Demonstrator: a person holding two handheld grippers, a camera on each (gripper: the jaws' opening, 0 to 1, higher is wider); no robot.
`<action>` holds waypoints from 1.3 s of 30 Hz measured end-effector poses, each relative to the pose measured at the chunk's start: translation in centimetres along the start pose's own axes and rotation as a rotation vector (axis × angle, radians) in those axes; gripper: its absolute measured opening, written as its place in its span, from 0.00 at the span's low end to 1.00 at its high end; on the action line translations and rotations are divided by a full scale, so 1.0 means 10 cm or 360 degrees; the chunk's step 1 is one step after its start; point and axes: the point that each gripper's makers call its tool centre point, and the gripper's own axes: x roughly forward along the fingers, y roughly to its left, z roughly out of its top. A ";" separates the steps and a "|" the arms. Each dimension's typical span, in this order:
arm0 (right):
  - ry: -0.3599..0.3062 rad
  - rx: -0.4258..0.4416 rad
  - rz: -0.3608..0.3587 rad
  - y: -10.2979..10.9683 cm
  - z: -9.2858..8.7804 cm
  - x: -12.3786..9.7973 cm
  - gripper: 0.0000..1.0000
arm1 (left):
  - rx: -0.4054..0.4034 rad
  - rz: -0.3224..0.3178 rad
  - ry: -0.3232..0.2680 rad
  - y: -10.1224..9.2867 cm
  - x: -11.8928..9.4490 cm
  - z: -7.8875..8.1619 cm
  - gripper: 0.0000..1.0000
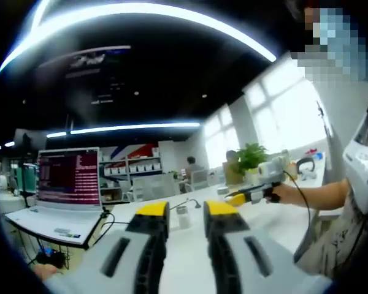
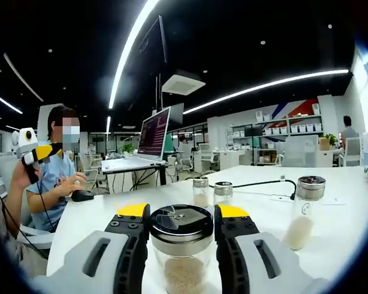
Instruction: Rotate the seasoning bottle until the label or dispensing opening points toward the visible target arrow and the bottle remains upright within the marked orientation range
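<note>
The white table [image 2: 331,214] stretches wide under both my tools, with a laptop [image 1: 67,184] open on its far side in the left gripper view. In the right gripper view, the seasoning bottle [image 2: 181,245] stands upright on the table right in front of me: a clear glass jar with pale grains in the bottom and a black round lid with a glossy top. It sits between the two jaws of my right hand-held gripper [image 2: 181,215], whose yellow-tipped pads flank the lid closely on both sides; I cannot tell whether they press it or only stand just beside it. Another jar [image 2: 302,211] with a dark lid stands to the right, and two smaller shakers [image 2: 211,193] stand farther back, near a black cable. In the left gripper view, my left hand-held gripper [image 1: 185,215] is held level above the table with its jaws spread and nothing between them, pointing toward a small jar [image 1: 183,217] farther off.
</note>
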 end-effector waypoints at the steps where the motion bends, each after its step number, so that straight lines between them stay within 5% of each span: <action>1: 0.0001 0.0002 0.0008 -0.01 0.01 0.01 0.41 | 0.0004 0.0011 0.0013 0.01 -0.01 0.00 0.23; 6: 0.0052 -0.0021 0.0103 0.04 -0.02 0.03 0.40 | 0.0023 0.0044 0.0046 0.00 -0.07 0.00 0.23; 9: 0.0055 0.0009 0.0207 0.07 -0.03 0.04 0.40 | -0.0195 -0.0064 -0.0076 -0.14 -0.06 0.12 0.23; 15: 0.0079 0.0005 0.0280 0.14 -0.04 0.03 0.40 | -0.0119 -0.0016 -0.0010 -0.19 -0.05 0.05 0.23; 25: 0.0079 0.0047 0.0451 0.24 -0.07 0.01 0.40 | -0.0178 -0.0062 -0.0002 -0.27 0.00 -0.03 0.23; 32: 0.0028 0.0067 0.0800 0.40 -0.06 -0.02 0.40 | -0.0195 -0.0087 -0.0014 -0.31 -0.02 -0.03 0.23; 39: -0.0007 0.0031 0.0890 0.41 -0.05 -0.04 0.40 | -0.0203 -0.0025 -0.0064 -0.21 -0.09 0.01 0.23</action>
